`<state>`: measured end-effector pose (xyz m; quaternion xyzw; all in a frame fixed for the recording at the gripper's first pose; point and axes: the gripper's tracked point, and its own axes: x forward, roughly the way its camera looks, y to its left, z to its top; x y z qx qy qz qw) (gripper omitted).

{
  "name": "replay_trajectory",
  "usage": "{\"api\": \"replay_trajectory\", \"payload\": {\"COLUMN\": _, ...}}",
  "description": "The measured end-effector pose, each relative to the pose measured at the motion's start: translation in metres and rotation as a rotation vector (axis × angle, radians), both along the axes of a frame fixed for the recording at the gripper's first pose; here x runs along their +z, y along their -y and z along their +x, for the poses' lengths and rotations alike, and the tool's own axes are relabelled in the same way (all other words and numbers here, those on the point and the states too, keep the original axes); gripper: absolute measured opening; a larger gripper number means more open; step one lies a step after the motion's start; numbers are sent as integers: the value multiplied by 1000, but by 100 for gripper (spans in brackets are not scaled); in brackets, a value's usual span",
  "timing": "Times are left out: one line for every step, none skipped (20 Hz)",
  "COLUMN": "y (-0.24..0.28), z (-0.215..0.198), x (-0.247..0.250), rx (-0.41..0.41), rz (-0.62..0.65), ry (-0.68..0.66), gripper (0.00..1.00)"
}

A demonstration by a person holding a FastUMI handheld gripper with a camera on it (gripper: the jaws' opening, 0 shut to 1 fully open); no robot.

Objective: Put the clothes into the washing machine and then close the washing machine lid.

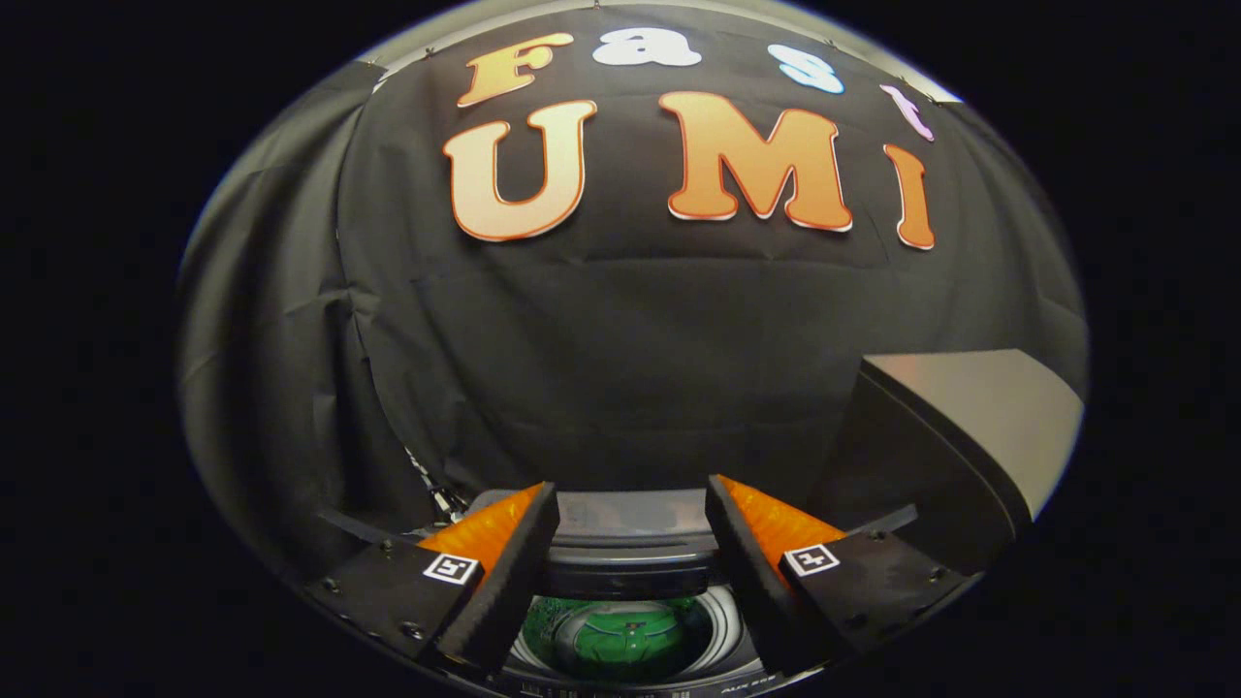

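Jaws (630,543) apart, empty; washer drum (625,640) btwn/below them.

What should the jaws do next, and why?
Probably swing toward the raised lid beside the tub and start lowering it. The gripper is open and empty above the washing machine, and something green already lies in the drum.

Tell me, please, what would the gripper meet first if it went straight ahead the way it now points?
Probably the washing machine: its rear top edge lies just ahead between the open gripper fingers, with the drum open below. Depth is unclear; it might pass over towards the black cloth wall.
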<state>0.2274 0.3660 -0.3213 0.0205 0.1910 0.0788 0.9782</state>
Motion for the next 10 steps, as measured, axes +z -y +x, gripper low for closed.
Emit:
{"api": "replay_trajectory", "payload": {"y": -3, "z": -2, "x": -9, "rx": 7, "rz": 13, "ry": -15, "gripper": 99}}
{"api": "replay_trajectory", "payload": {"y": -3, "z": -3, "x": -20, "rx": 6, "rz": 5, "ry": -40, "gripper": 98}}
{"api": "replay_trajectory", "payload": {"y": -3, "z": -6, "x": -30, "rx": 12, "rz": -5, "ry": -66, "gripper": 98}}
{"api": "replay_trajectory", "payload": {"y": -4, "z": -8, "x": -37, "rx": 15, "rz": -9, "ry": -81, "gripper": 98}}
{"api": "replay_trajectory", "payload": {"y": -6, "z": -11, "x": -43, "rx": 19, "rz": -10, "ry": -93, "gripper": 99}}
{"api": "replay_trajectory", "payload": {"y": -6, "z": -14, "x": -51, "rx": 21, "rz": -13, "ry": -109, "gripper": 99}}
{"api": "replay_trajectory", "payload": {"y": -7, "z": -17, "x": -60, "rx": 22, "rz": -11, "ry": -128, "gripper": 98}}
{"api": "replay_trajectory", "payload": {"y": -8, "z": -20, "x": -69, "rx": 20, "rz": -8, "ry": -145, "gripper": 98}}
{"api": "replay_trajectory", "payload": {"y": -10, "z": -24, "x": -81, "rx": 19, "rz": -7, "ry": -165, "gripper": 98}}
{"api": "replay_trajectory", "payload": {"y": -11, "z": -28, "x": -91, "rx": 20, "rz": -8, "ry": -185, "gripper": 98}}
